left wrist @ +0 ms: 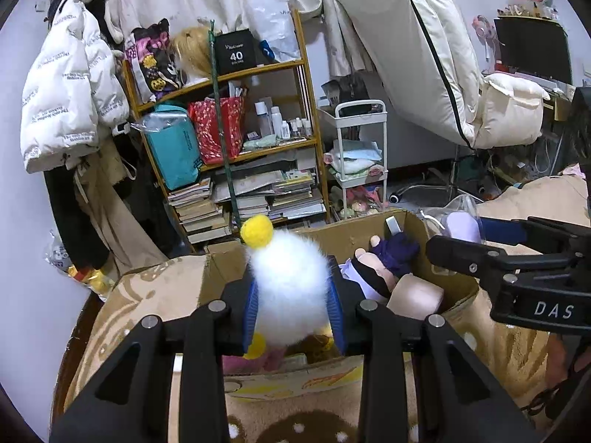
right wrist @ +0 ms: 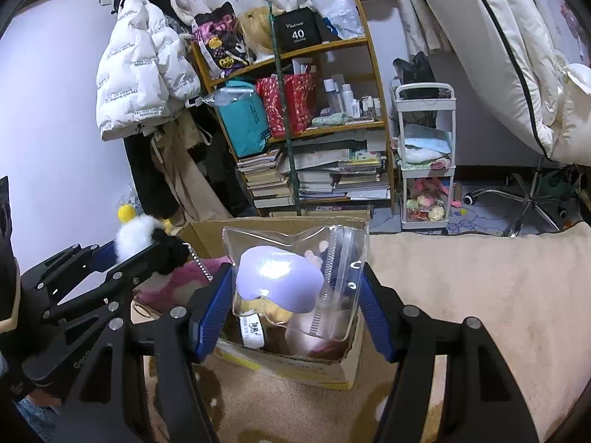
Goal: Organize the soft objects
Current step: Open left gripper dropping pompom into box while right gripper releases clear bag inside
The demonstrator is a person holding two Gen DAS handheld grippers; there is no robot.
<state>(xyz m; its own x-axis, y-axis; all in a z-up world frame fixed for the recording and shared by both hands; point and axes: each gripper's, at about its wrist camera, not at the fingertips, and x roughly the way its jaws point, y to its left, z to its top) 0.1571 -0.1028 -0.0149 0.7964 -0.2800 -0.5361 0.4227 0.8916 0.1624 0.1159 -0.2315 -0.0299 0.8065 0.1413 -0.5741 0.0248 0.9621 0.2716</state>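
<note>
While over the box (left wrist: 454, 288), left gripper (left wrist: 294, 304) clamps fluffy toy (left wrist: 291, 288), right gripper (right wrist: 295, 304) clamps pouch (right wrist: 295, 277).

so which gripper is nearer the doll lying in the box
Left. The left gripper, shut on a white plush, hangs right beside the doll over the box. The right gripper, holding a clear pouch, is off to the doll's far side.

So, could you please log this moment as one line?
left hand-held gripper: shut on white fluffy toy | right hand-held gripper: shut on clear pouch | both over cardboard box
</note>
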